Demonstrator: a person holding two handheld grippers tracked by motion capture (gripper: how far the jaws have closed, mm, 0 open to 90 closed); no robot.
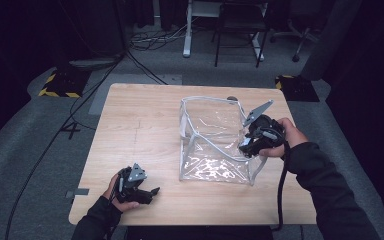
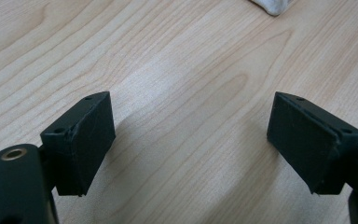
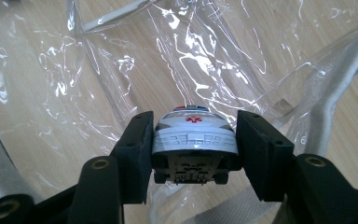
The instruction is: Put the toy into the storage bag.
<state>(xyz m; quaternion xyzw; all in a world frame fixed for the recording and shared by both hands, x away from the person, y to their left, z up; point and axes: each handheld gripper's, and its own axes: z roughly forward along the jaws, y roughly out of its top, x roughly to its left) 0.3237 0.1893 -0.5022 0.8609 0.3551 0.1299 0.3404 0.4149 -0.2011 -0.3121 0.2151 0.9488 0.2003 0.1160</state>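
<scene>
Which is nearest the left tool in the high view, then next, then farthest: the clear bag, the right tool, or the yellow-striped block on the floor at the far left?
Measured from the left tool at the table's near left:
1. Clear bag, mid-table, to its right.
2. Right tool, at the bag's right edge, gripping a toy car.
3. Striped block, on the floor beyond the table's far left corner.

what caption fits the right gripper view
Right hand-held gripper holds a toy ambulance over the clear bag.

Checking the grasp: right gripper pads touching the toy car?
Touching. The right gripper view shows the right gripper clamping both pads against the toy car, no gap.
</scene>
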